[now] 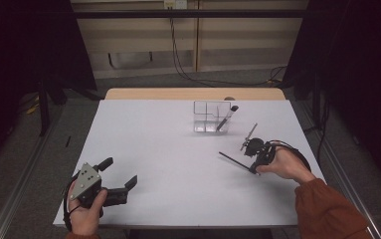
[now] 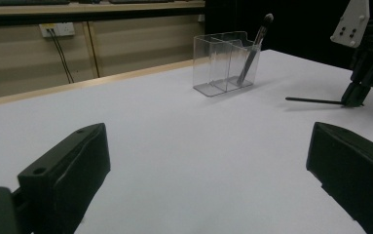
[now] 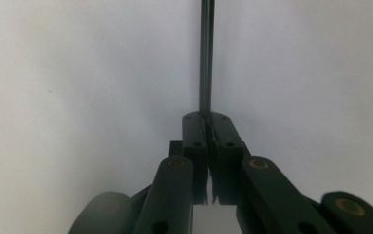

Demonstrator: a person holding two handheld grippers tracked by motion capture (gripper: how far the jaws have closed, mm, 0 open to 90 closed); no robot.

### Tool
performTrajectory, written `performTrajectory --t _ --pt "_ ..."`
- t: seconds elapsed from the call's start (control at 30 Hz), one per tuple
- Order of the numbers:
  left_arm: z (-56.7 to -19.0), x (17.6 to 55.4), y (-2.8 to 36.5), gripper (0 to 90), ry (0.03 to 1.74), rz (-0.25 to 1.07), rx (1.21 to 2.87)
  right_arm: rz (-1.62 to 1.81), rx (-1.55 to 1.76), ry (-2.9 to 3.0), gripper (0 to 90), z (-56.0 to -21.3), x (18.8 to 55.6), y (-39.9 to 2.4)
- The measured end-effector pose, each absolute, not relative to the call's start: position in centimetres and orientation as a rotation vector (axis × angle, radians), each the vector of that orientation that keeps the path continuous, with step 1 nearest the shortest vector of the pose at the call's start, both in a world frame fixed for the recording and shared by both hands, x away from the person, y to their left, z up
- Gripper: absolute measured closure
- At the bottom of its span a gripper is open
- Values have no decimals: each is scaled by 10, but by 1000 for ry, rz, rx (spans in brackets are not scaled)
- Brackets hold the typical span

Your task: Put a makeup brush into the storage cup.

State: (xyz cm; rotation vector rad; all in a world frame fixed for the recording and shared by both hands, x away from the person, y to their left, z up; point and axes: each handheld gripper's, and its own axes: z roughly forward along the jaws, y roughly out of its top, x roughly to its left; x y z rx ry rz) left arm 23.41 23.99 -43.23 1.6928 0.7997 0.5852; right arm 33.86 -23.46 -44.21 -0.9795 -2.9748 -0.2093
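High view: a white, matte table (image 1: 178, 164) carries few items. The right gripper (image 1: 254, 169) sits low over the table's right part, its jaws pressed together on the end of a thin dark stick (image 1: 234, 160), apparently a slim brush handle, which runs out from the jaw tips toward the left, close to the surface; whether its far end touches the table cannot be told. A second slim tool (image 1: 249, 136) lies just beyond the right gripper, angled toward the far side.

Behind both stands a clear organiser (image 1: 205, 119), rectangular, hard transparent plastic, split into compartments by thin walls. A makeup brush (image 1: 227, 118) leans in its right-hand compartment, dark bristle head up and tilted past the rim. Nothing stands between the gripped stick and the organiser except the second tool, off to the right of that line.

The left gripper (image 1: 121, 174) is held near the table's near-left corner, well apart from everything; its jaws stand wide apart with nothing between them. A grey three-cornered plate tops it.

The right gripper view shows the two black jaw pads closed flat on the stick (image 3: 206, 53), which is round, smooth and slightly glossy, running straight away over bare white surface.

The left gripper view shows blocky matte-black jaws spread wide, the organiser (image 2: 223, 63) far ahead, the right gripper (image 2: 354, 97) at far right.
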Motion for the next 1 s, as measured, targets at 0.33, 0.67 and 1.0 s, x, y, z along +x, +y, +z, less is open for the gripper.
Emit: performTrajectory --t 0.33,0.67,1.0 --pt "-432 234 240 22 800 589 1694 -451 -1026 -2975 862 -432 330 -242" --pt "-432 234 240 22 798 590 1694 -626 -1083 -2958 862 -434 322 -251" --pt "-432 234 240 22 796 588 1694 -775 -1148 -2955 862 -431 316 -258"
